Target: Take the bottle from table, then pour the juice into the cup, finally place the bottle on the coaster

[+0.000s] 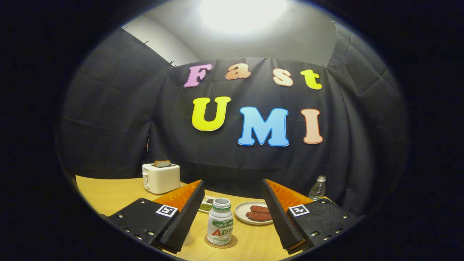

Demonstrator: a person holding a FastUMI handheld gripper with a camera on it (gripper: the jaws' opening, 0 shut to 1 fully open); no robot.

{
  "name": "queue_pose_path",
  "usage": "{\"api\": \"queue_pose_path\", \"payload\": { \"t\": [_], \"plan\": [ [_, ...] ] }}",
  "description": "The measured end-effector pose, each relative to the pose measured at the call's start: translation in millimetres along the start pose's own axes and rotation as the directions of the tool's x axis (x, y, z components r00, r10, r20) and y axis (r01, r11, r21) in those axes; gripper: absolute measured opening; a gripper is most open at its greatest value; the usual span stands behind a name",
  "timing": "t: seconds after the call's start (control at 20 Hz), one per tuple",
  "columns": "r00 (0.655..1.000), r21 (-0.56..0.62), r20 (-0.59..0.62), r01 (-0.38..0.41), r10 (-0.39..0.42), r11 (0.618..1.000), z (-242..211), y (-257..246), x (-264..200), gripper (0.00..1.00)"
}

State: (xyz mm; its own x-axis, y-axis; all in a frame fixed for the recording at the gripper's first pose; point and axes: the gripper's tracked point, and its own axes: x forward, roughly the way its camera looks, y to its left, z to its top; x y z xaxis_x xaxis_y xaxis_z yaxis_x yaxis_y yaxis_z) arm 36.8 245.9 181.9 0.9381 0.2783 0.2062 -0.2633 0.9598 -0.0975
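Note:
A small white bottle (220,221) with a green-and-red label and a white cap stands upright on a round brown coaster (230,244) on the wooden table. It sits between my two fingers, nearer the left one, and neither finger touches it. My gripper (232,182) is open wide, with its fingertips reaching past the bottle. A sliver of a pale cup (187,238) shows just left of the coaster, mostly hidden behind the left finger.
Beyond the bottle lie a white plate (242,214) with reddish sausages and a small dish (206,204) of green and dark bits. A white toaster (161,178) holding a bread slice stands back left. A clear plastic bottle (318,188) stands back right by the black cloth wall.

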Motion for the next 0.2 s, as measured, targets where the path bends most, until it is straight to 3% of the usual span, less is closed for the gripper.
{"api": "queue_pose_path", "payload": {
  "t": [0.2],
  "plan": [
    [0.998,0.016,0.04,0.051,-0.052,0.999,28,-39,-27,0.96]
  ]
}}
